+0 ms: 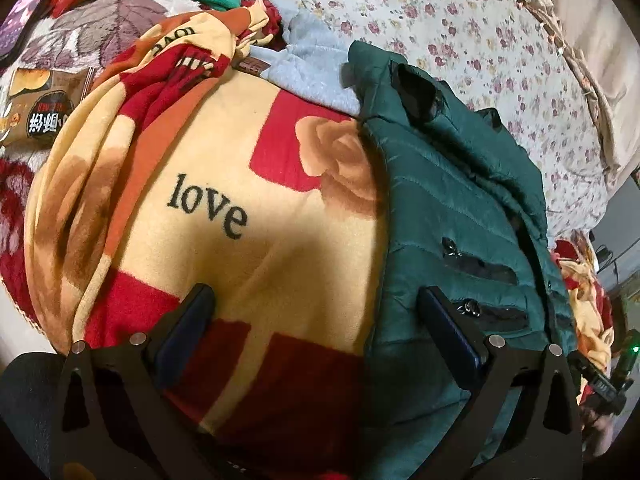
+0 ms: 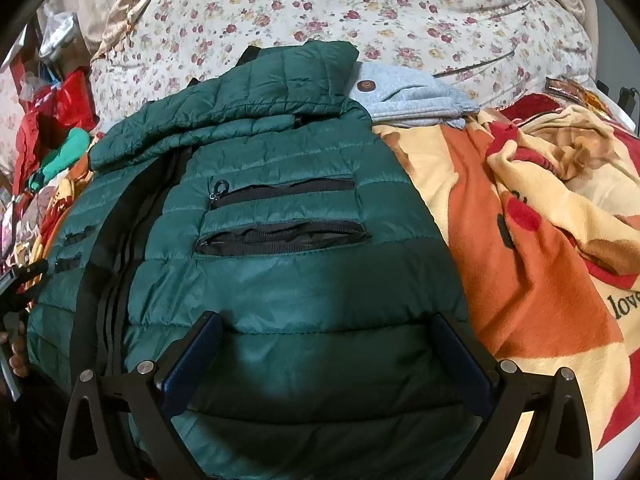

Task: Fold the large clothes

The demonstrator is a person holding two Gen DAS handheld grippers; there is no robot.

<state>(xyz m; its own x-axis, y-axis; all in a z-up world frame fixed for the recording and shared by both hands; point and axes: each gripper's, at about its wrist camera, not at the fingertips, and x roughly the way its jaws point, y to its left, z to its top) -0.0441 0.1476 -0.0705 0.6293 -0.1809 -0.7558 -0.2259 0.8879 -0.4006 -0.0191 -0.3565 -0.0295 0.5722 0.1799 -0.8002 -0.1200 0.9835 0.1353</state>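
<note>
- Green puffer jacket [image 2: 256,240] lying flat on fleece blanket [image 1: 224,184]; fills centre of right wrist view, right half of left wrist view.
- Jacket's near hem cut off by bottom frame edge in both views; extent below grippers not visible.
- Jacket's far left side in right wrist view blocked by black zipper band [image 2: 100,264] and dark vignette; can't tell where sleeve ends.
- Hood or collar fold [image 2: 240,104] bunched at top of jacket, partly covering grey garment [image 2: 408,96] behind it; grey piece mostly hidden, type unclear.
- Two chest pockets [image 2: 280,216] with black zips, lower one gaping.
- Left gripper [image 1: 316,304]: jaws spread wide, nothing between pads; left finger over blanket, right finger [image 1: 448,320] over jacket's left edge. Contact with cloth can't be judged.
- Right gripper [image 2: 326,332]: jaws spread wide, straddling lower jacket panel, pinching nothing; touching or hovering not resolvable.
- Other gripper's body visible at lower right edge of left wrist view [image 1: 608,380], heavily distorted.
- Snack packet [image 1: 44,112] at left edge, half cut off, text unreadable.
- Clutter pile [image 2: 52,120] at left of right wrist view, blurred, items not separable.
- Jacket's left edge runs down centre of left wrist view, against flat blanket with "love" print.
- Flowered bedsheet [image 2: 360,12] lies flat beyond jacket's top, upper frame in both views.
- Blanket rumpled into folds [image 2: 560,160] at right of right wrist view, beside jacket.
</note>
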